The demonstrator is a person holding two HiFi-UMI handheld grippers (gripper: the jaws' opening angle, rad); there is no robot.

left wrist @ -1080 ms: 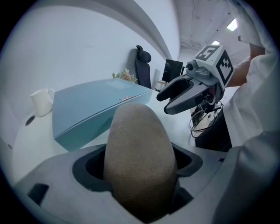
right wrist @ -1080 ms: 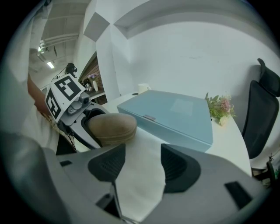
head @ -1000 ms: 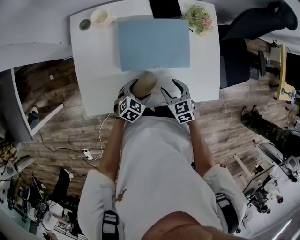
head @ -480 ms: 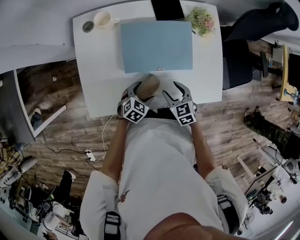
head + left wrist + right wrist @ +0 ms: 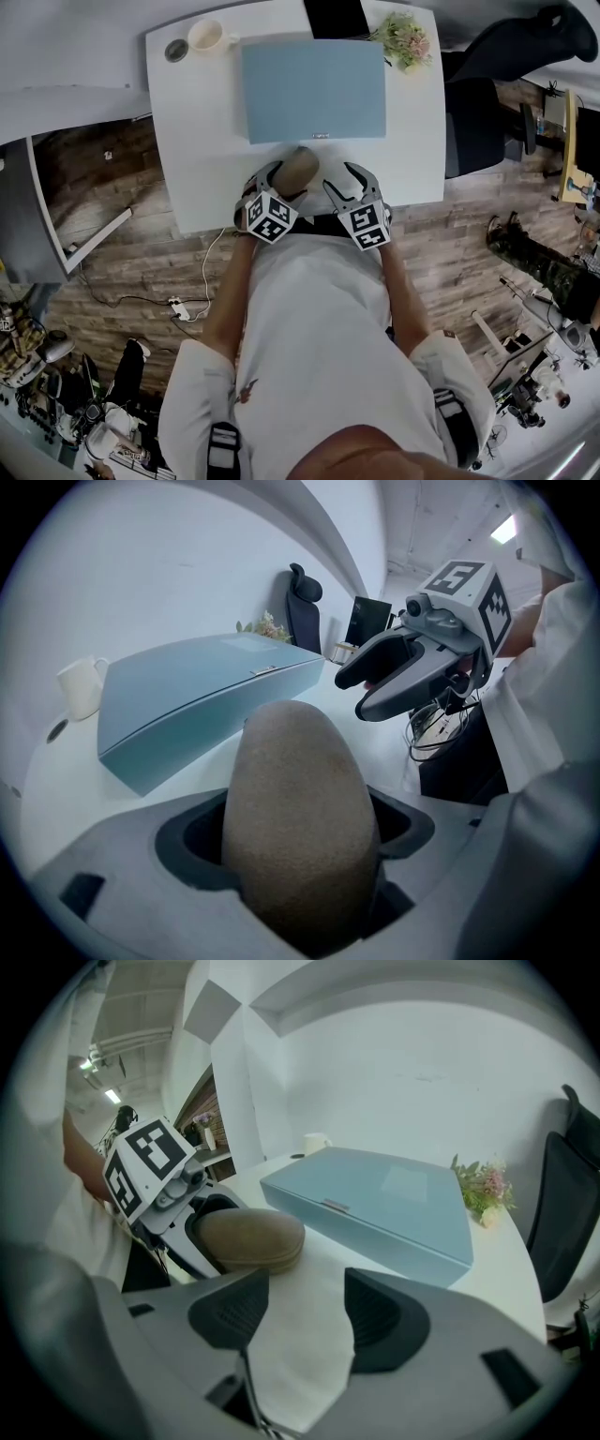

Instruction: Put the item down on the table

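A brown egg-shaped item (image 5: 298, 169) sits lengthwise between the jaws of my left gripper (image 5: 287, 176), which is shut on it over the near edge of the white table (image 5: 187, 141). In the left gripper view the item (image 5: 300, 827) fills the gap between both pads. Whether it touches the tabletop I cannot tell. My right gripper (image 5: 343, 178) hovers just to its right, open, with only bare table between its fingers (image 5: 305, 1312). The right gripper view shows the item (image 5: 248, 1239) held in the left jaws.
A flat light-blue box (image 5: 314, 89) lies just beyond the grippers. Behind it stand a white mug (image 5: 204, 37), a small round dish (image 5: 175, 52), a pot of flowers (image 5: 401, 37) and a black screen (image 5: 333, 14). A black office chair (image 5: 487, 56) stands at the right.
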